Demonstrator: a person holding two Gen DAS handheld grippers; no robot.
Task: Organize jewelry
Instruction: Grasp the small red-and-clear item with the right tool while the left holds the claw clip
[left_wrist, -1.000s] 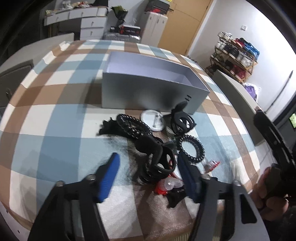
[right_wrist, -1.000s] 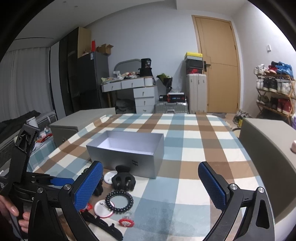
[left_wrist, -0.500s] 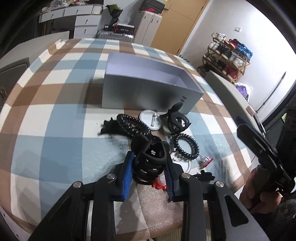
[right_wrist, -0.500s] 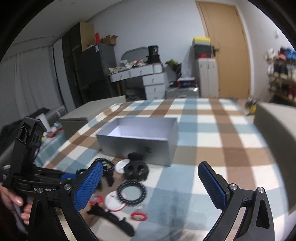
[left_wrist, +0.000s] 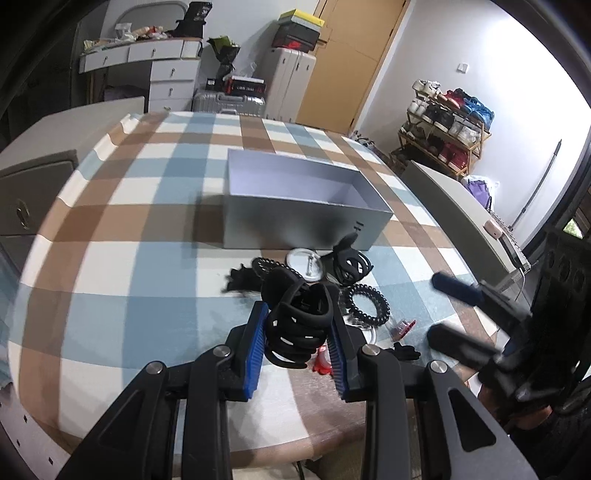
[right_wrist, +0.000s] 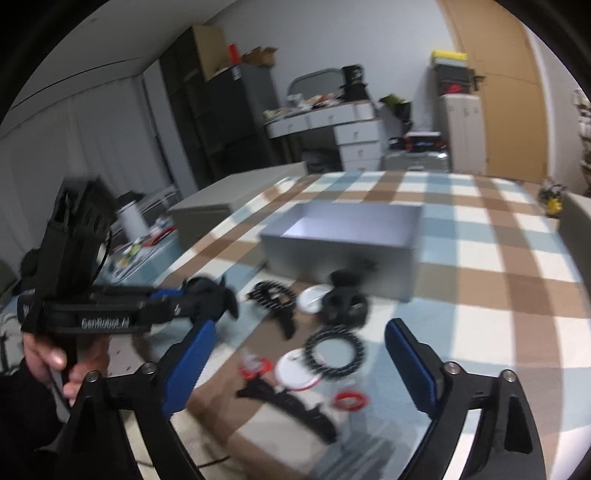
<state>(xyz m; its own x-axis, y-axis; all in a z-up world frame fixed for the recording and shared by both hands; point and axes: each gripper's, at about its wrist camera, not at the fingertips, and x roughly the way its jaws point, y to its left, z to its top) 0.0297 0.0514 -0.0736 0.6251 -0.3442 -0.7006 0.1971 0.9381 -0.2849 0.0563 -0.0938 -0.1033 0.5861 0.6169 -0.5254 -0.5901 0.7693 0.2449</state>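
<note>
Nearest, the left gripper (left_wrist: 297, 343) pinches a black hair claw (left_wrist: 299, 317) between its blue fingers (left_wrist: 255, 347), lifted just above the pile. The right gripper (right_wrist: 295, 369) hangs over the pile, fingers spread but closing on nothing. Beyond them lie a black coil tie (left_wrist: 365, 301), round badge (left_wrist: 306, 263) and other pieces on the tabletop (left_wrist: 129, 266). Farthest, the grey box (left_wrist: 303, 218) looks empty, so sorting seems barely begun.

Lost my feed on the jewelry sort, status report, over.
Left gripper shut on black claw clip. Right gripper jaws closing, nothing between them, above the pile. Grey box open beyond; no obstruction seen.
</note>
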